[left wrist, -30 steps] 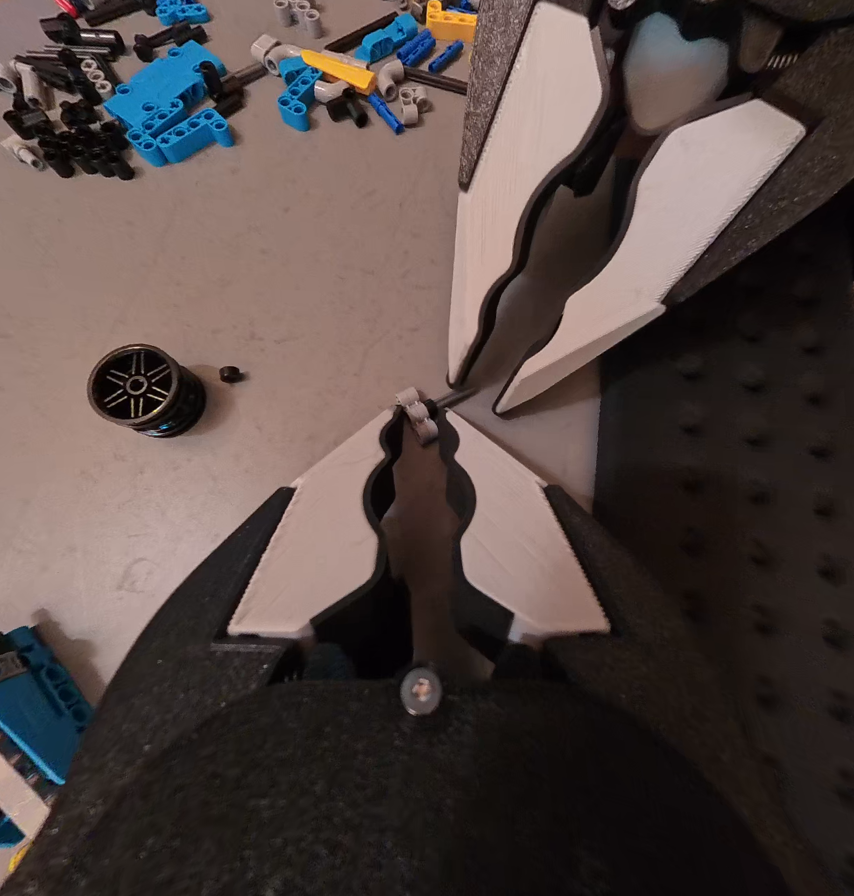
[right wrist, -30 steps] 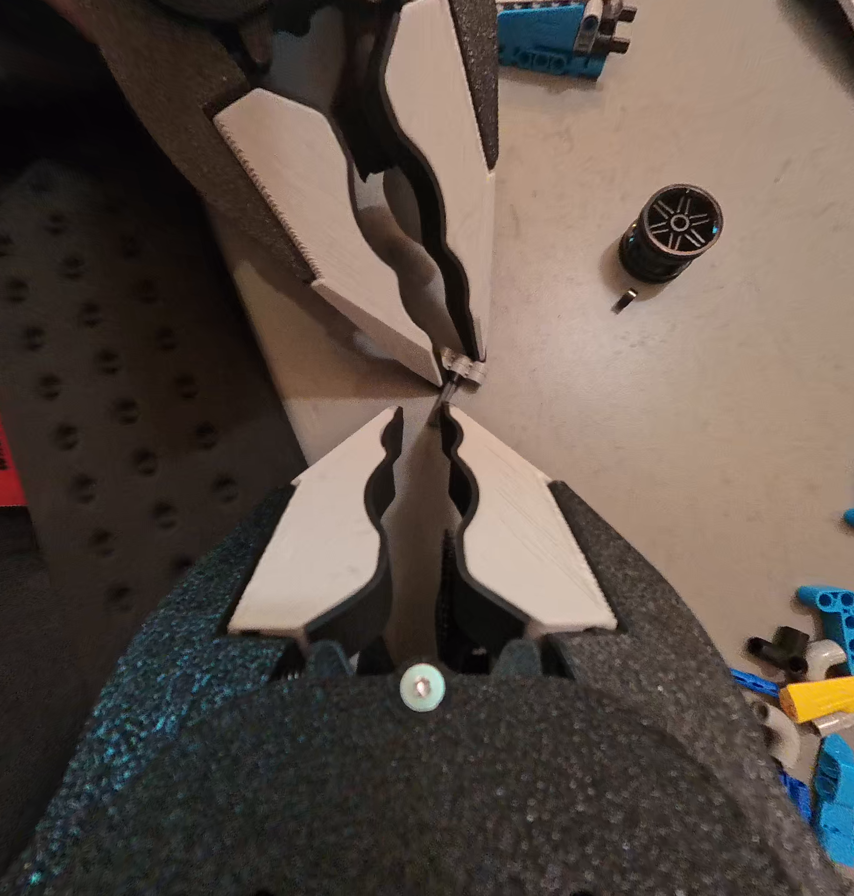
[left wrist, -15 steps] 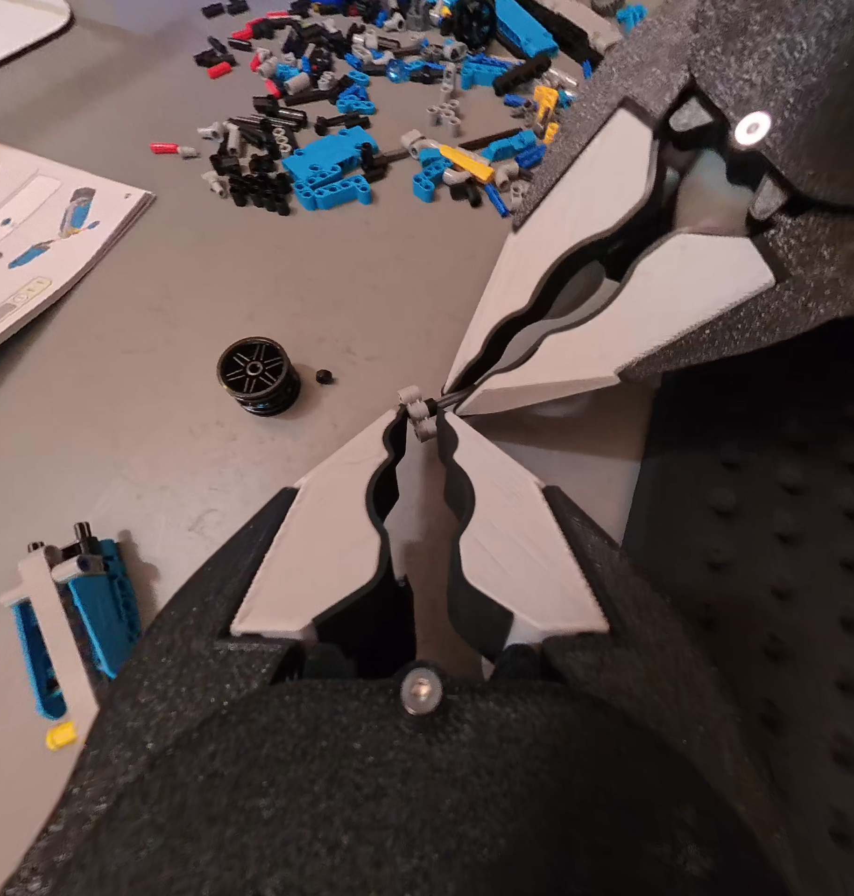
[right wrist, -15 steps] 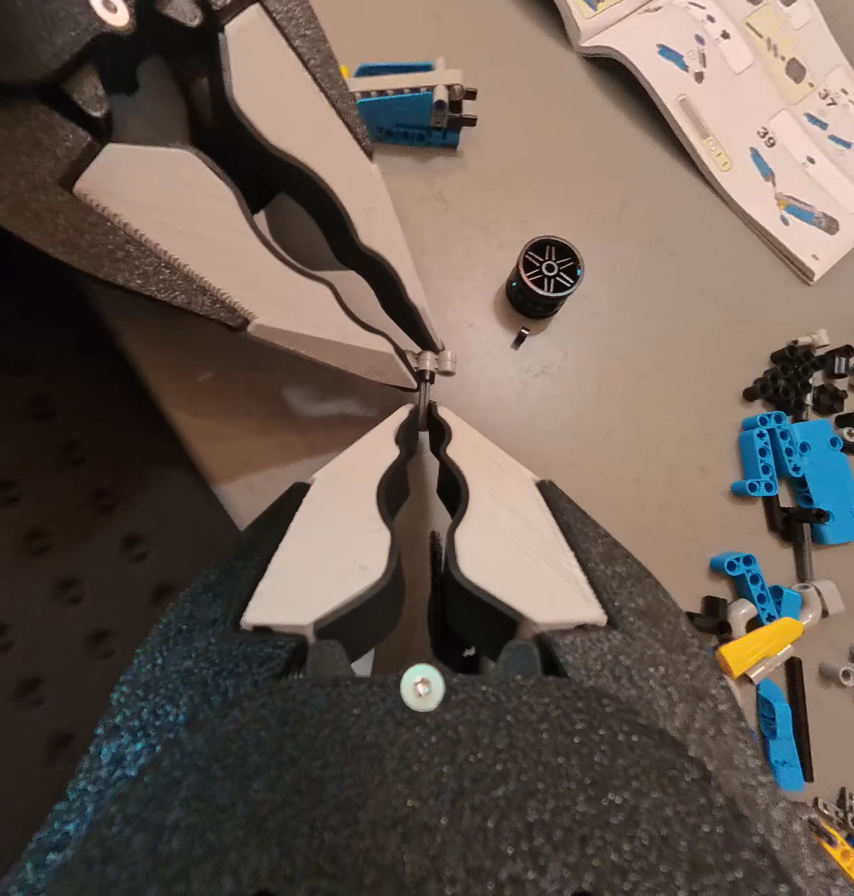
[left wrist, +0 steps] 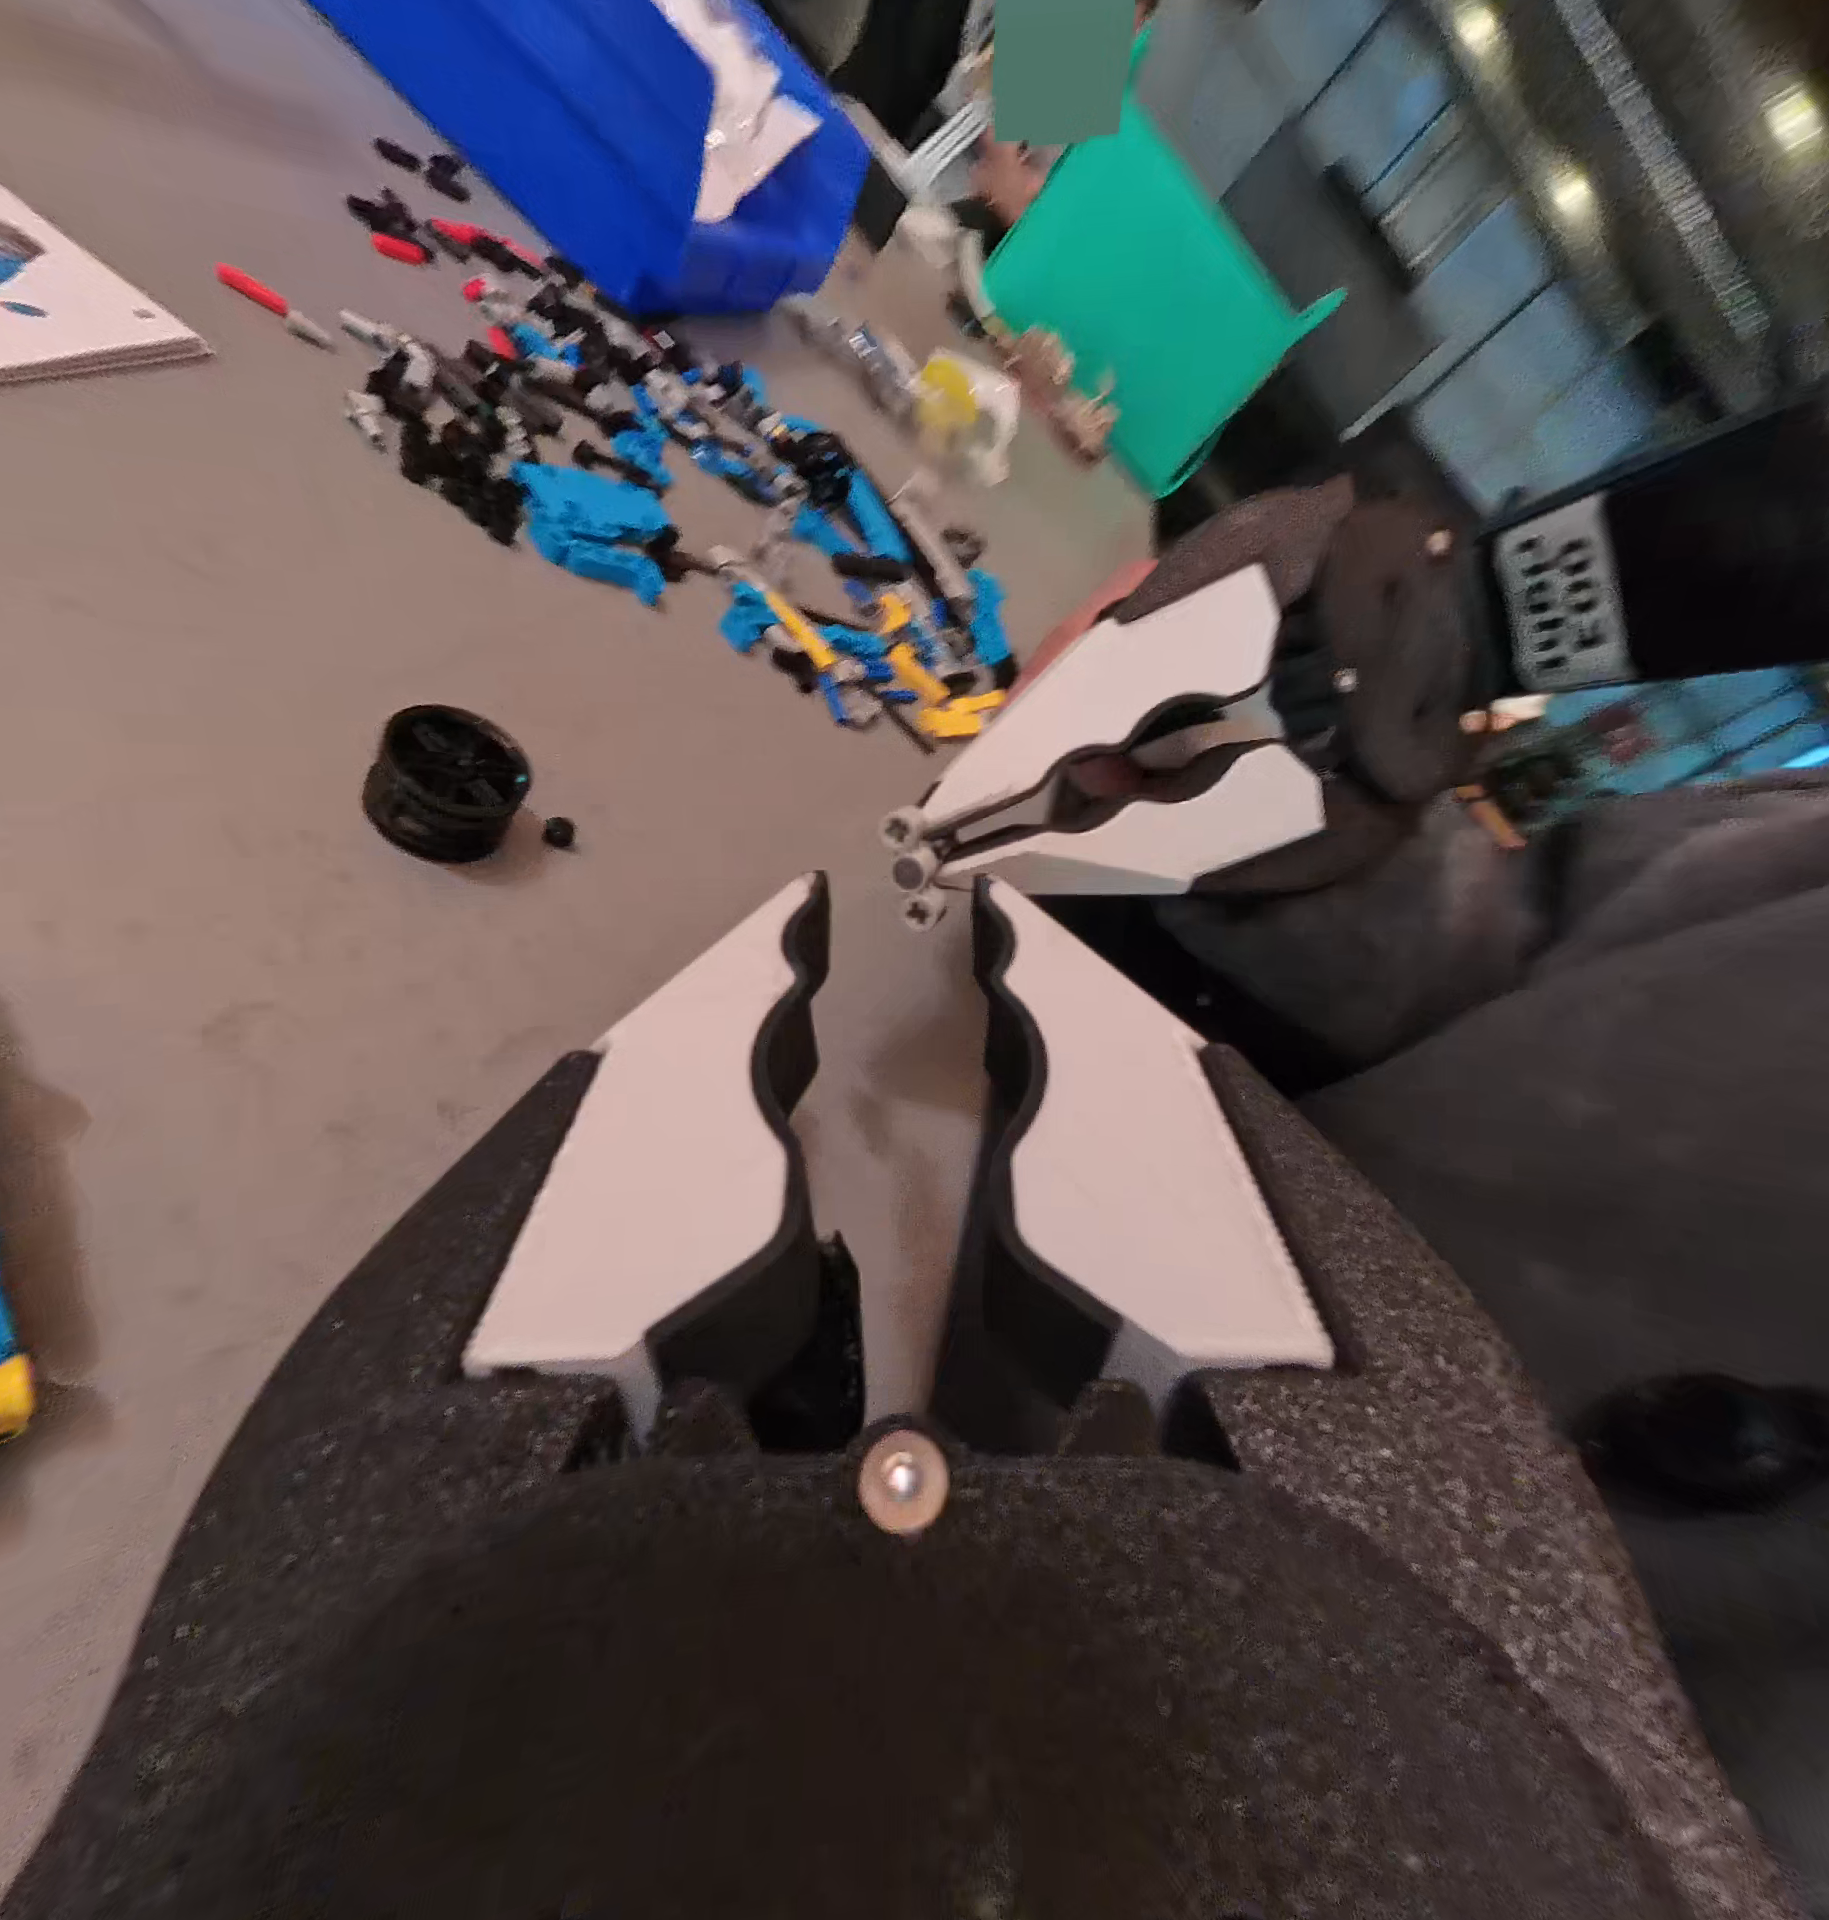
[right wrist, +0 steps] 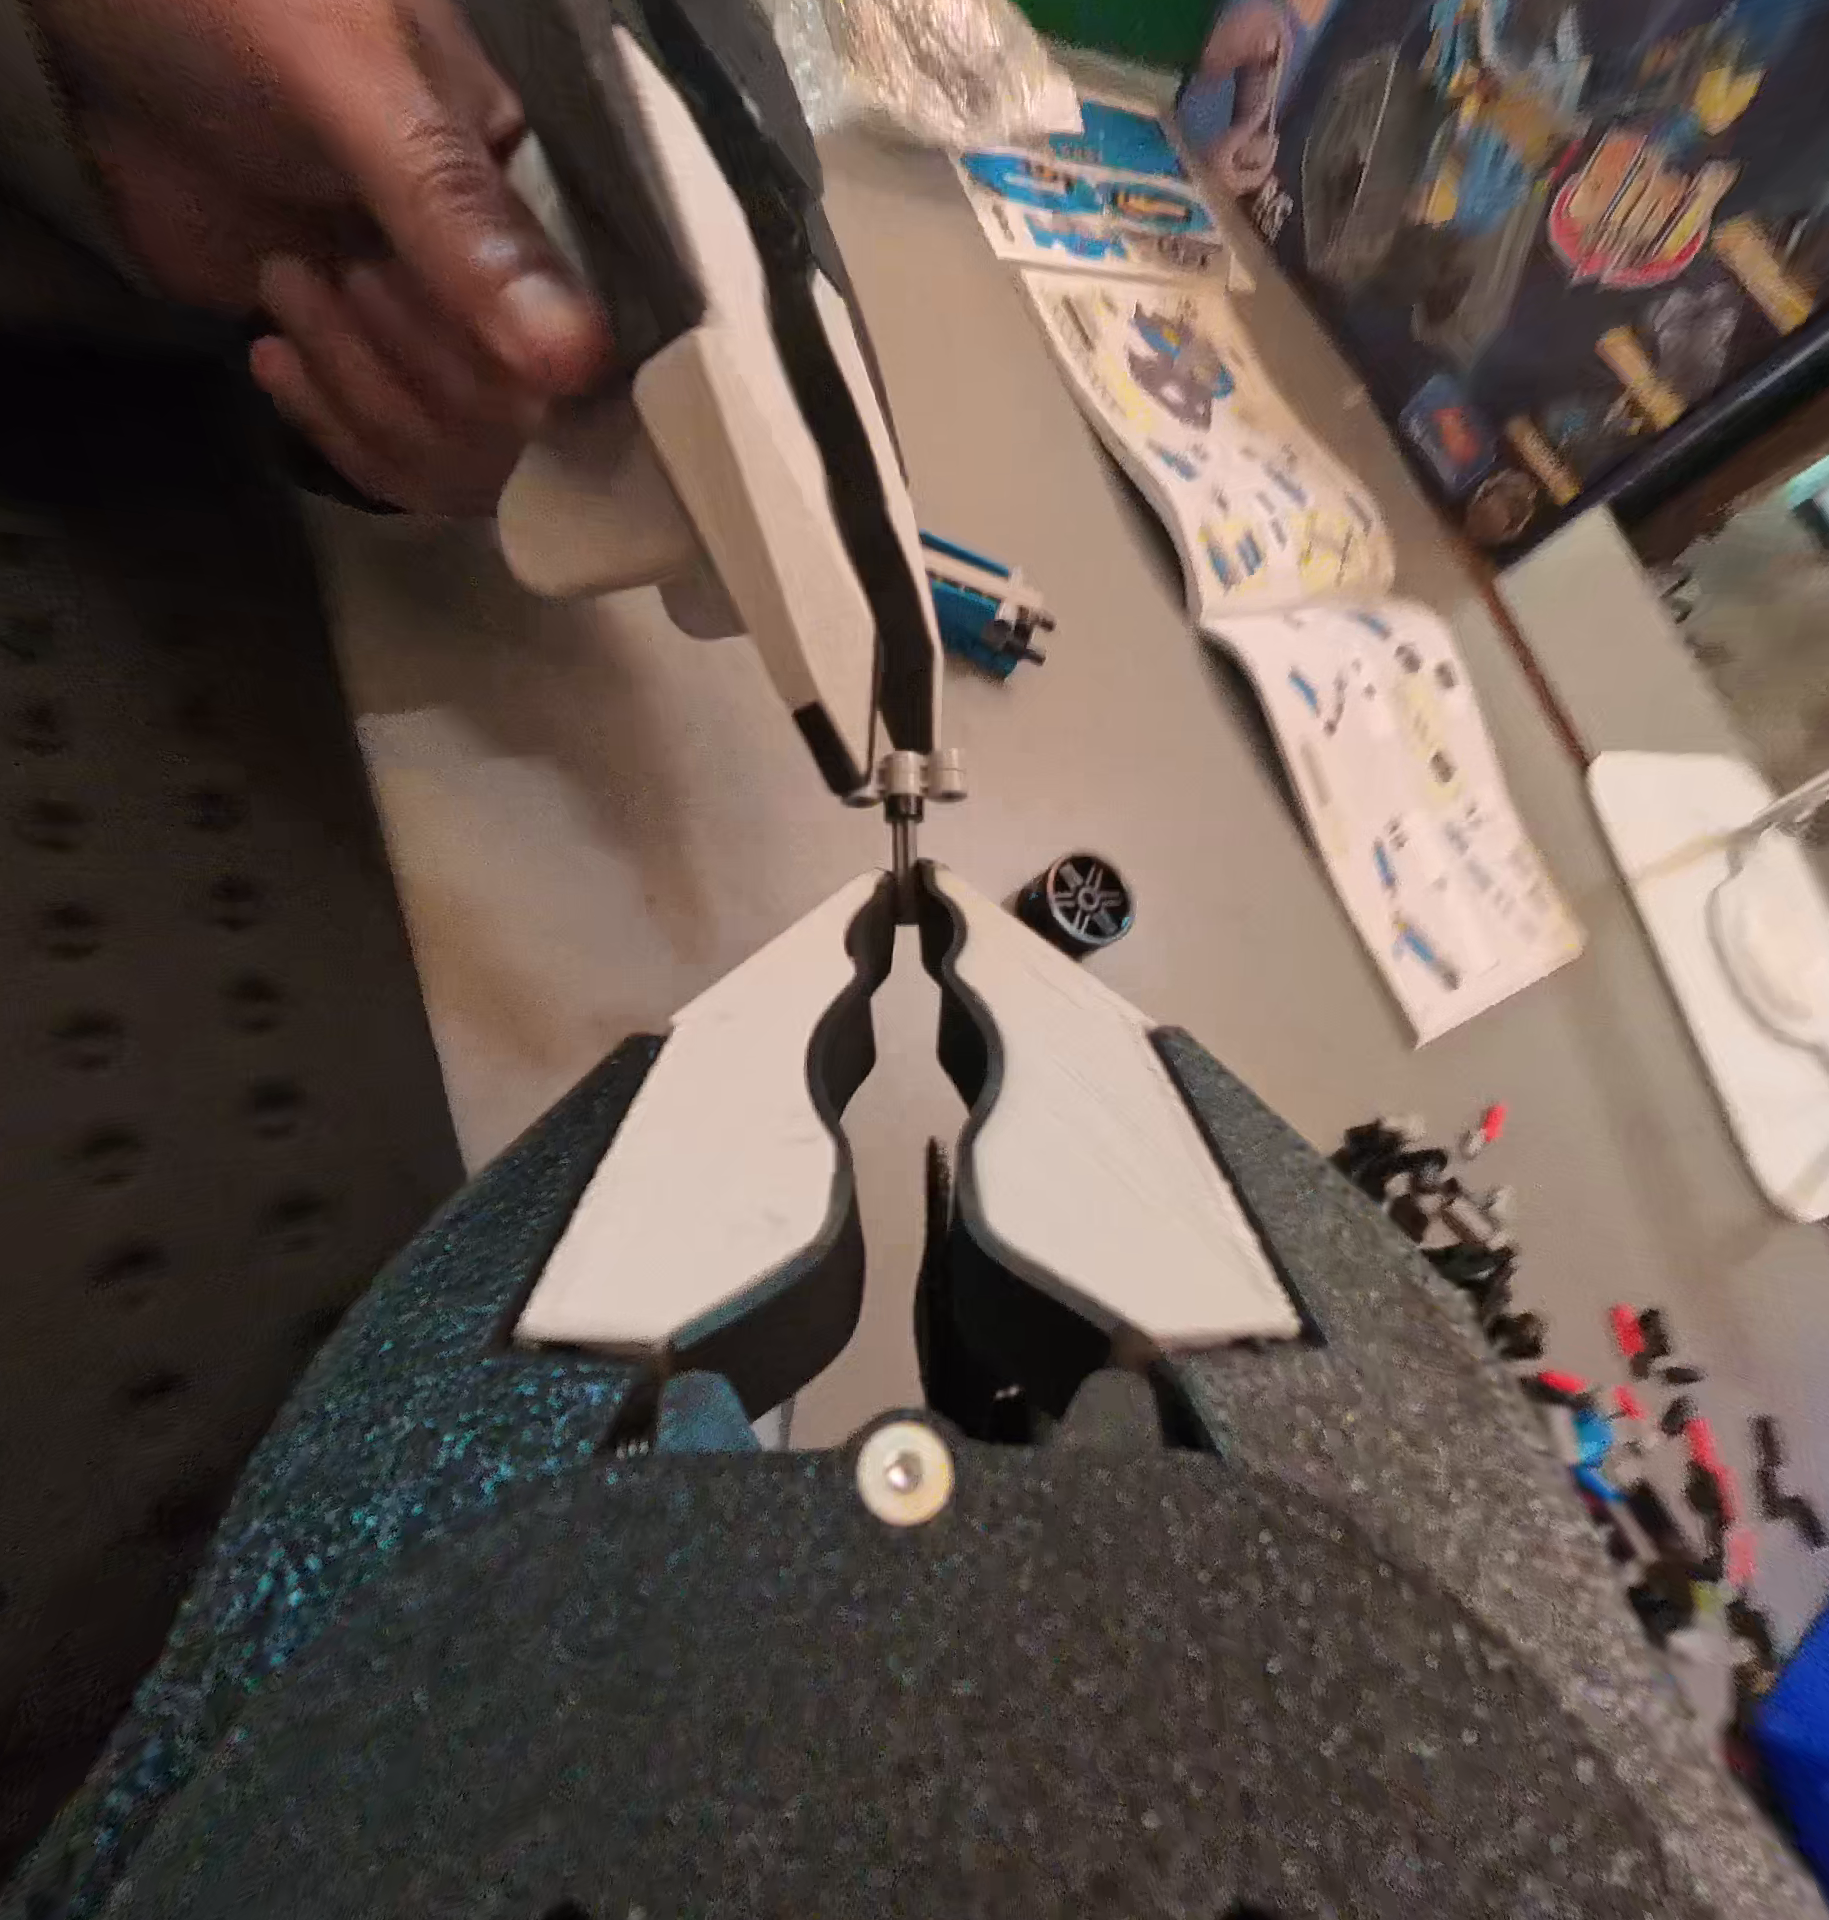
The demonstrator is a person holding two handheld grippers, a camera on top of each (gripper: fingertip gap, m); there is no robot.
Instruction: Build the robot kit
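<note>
Off to the left of the left gripper (left wrist: 899, 894) a black wheel (left wrist: 444, 781) sits on the grey table (left wrist: 214, 987), bare surface around it. That gripper's fingers are spread apart, empty. Just past their tips, the right gripper (right wrist: 905, 883) pinches a thin black axle (right wrist: 902, 844) carrying a grey connector (left wrist: 915, 868). To the right, the table edge drops to dark perforated matting (right wrist: 162, 935).

Small grey connector (left wrist: 911, 869), 3 holes in a row w/ cross-shaped end holes, sits crosswise atop a thin black pin (right wrist: 902, 844) like a T, pin pinched in right gripper (right wrist: 902, 883) tips, connector just ahead of left gripper (left wrist: 899, 894), fingers parted.
</note>
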